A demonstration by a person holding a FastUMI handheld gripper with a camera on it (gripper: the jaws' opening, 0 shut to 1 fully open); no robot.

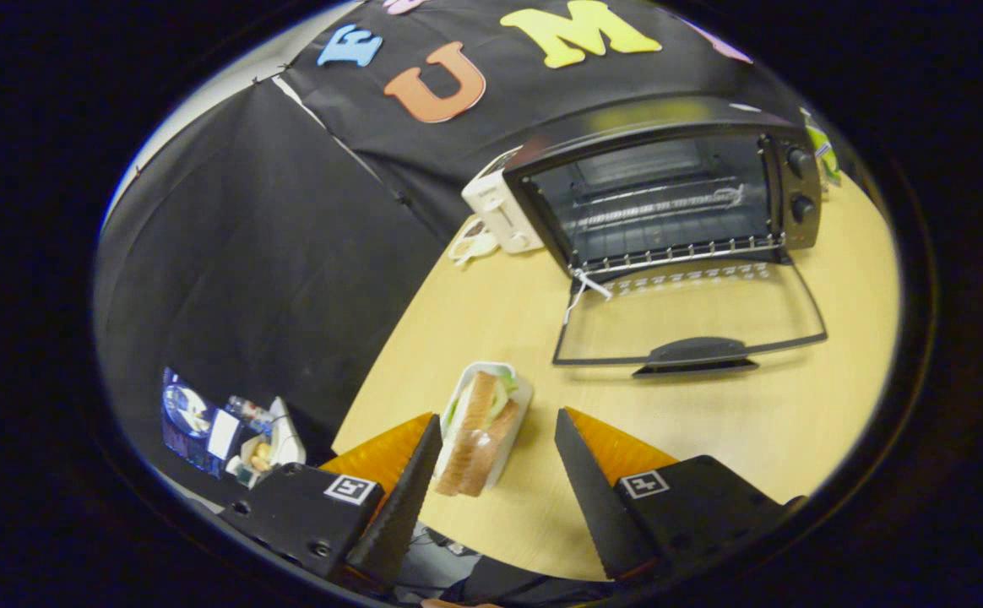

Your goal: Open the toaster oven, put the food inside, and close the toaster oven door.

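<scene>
a: what's the biggest thing on the pale round-edged wooden table (795,422)?

b: the black toaster oven (669,190) with a wire rack inside, standing at the far side, well beyond the fingers. its glass door (690,317) with the dark handle lies folded down flat toward us, so the mouth is open.

a: anything crowding it?

b: a white boxy appliance (500,211) sits touching or just beside its left wall, with a coiled white cord (470,245) on the table next to that. a small white string (584,287) hangs at the door's left hinge corner. two black knobs (800,181) sit on the oven's right panel.

a: and the food?

b: a sandwich in a white tray (485,426), near the table's left edge, lying between the fingertips, closer to the left finger, whether touching it i cannot tell.

a: the gripper (496,431)?

b: fingers spread wide apart, nothing clamped.

a: room to move?

b: bare tabletop runs from the tray to the door handle. the table's curved edge falls away just left of the tray; below it some clutter (230,426) sits on the floor.
</scene>
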